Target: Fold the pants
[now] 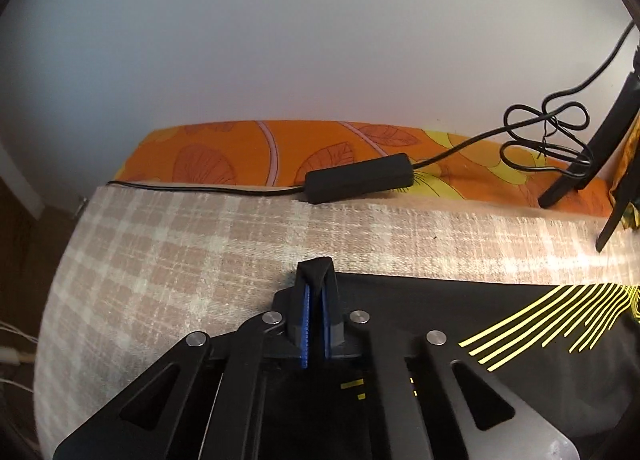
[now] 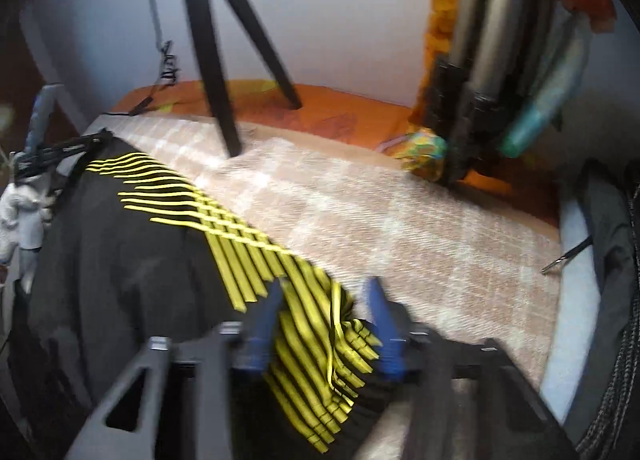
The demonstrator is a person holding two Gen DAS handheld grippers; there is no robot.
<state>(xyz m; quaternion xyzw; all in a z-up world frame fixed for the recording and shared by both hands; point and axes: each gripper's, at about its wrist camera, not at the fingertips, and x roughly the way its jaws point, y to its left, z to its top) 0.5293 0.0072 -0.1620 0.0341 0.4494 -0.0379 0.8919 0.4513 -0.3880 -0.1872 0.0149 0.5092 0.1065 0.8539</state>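
Observation:
Black pants (image 1: pixel 440 312) with yellow stripes lie on a checked beige blanket (image 1: pixel 160 240). In the left wrist view my left gripper (image 1: pixel 316 272) is shut on a pinched-up fold of black cloth at the pants' far edge. In the blurred right wrist view the pants (image 2: pixel 132 260) spread to the left. My right gripper (image 2: pixel 326 292) stands over their striped corner, its blue pads apart with the bunched yellow-striped cloth between them. At the far left edge a hand in a white glove (image 2: pixel 20 203) holds the other gripper.
A black power adapter (image 1: pixel 358 177) and its coiled cable lie on the orange patterned sheet (image 1: pixel 240 155) behind the blanket. A black tripod (image 2: pixel 212 39) stands at the back. Hanging bags and tubes (image 2: pixel 500 59) crowd the right side.

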